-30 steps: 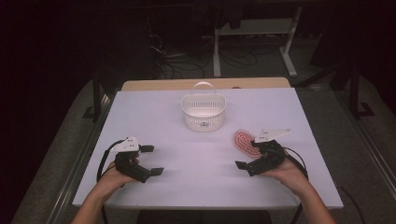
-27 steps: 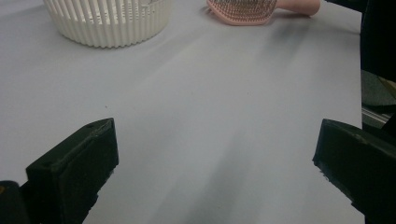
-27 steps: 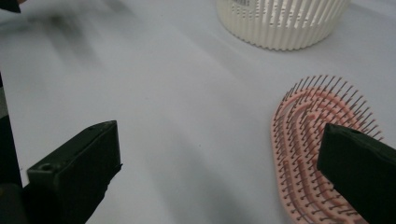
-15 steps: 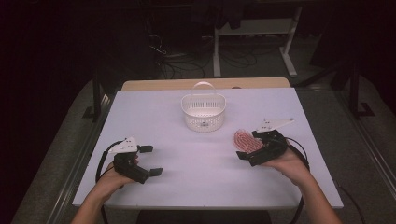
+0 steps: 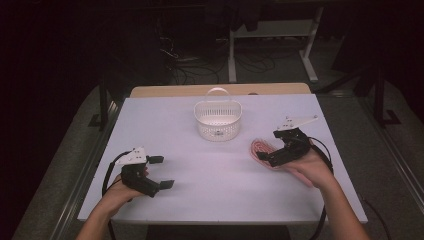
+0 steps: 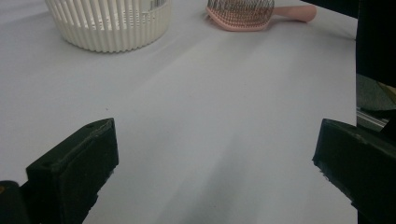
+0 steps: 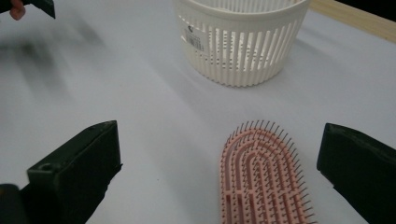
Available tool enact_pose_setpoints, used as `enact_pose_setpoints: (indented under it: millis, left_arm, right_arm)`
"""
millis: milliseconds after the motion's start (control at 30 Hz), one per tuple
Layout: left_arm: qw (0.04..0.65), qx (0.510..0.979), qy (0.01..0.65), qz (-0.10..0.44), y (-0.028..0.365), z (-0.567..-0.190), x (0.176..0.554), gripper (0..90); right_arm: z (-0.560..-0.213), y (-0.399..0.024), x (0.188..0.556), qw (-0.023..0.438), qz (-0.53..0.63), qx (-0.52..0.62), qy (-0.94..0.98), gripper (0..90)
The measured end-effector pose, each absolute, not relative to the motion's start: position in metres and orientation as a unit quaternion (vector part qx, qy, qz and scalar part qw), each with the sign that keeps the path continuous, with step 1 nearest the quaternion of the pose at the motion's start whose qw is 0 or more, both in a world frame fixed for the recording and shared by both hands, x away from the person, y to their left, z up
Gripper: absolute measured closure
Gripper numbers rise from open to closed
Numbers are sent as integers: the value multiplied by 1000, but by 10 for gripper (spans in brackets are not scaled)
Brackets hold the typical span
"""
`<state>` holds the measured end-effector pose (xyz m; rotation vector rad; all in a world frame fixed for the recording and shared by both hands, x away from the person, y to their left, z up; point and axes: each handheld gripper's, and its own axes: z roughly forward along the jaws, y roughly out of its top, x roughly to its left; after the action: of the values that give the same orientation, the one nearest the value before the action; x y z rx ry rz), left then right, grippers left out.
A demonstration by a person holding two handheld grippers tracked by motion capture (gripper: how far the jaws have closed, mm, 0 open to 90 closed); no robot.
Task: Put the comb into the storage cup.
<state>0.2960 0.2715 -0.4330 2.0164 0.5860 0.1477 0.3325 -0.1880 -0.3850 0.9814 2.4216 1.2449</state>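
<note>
While the right gripper [image 5: 267, 156] hovers over the pink hairbrush [image 5: 260, 149] at the right side of the tabletop [image 5: 210, 170], its jaws stand spread wide — in the right gripper view they rise at either lower corner with the brush head between them, nearer the right-hand jaw, and neither jaw touches it. The hairbrush [image 7: 264, 179] lies flat, bristles up. In the left gripper view the same hairbrush [image 6: 243, 13] shows far off with its handle running to that view's right, just beside the white basket [image 6: 109, 23].

The white basket [image 5: 217, 120] stands upright near the far middle of the tabletop, its thin handle raised over it, a small label on its slatted wall; in the right gripper view the white basket [image 7: 240, 39] sits beyond the brush, close to it but apart.

The left gripper [image 5: 161, 172] is held low at the near left of the tabletop, well apart from both brush and basket. Its jaws are also spread wide — nothing but bare tabletop lies between them. A cable loops back from each gripper toward the person's forearms, which come in from the near edge.
</note>
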Motion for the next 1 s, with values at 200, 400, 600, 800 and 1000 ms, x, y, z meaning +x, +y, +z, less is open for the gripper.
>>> enact_pose_setpoints:
  millis: [200,400,600,800,1000]
  left_arm:
    - [495,833,241,61,272,-433,296,0]
    - [493,833,243,62,271,-432,296,0]
    - [491,835,242,58,269,-433,297,0]
    - [493,833,245,58,270,-433,298,0]
    - [494,831,249,59,271,-433,299,0]
  right_arm:
    - [-379,-192,338,132,428,340,827,0]
    - [-375,-195,344,133,429,343,825,0]
    - [-373,-199,349,130,432,346,823,0]
    - [-373,-204,357,127,435,355,818,0]
    - [-372,-210,362,136,433,358,816,0]
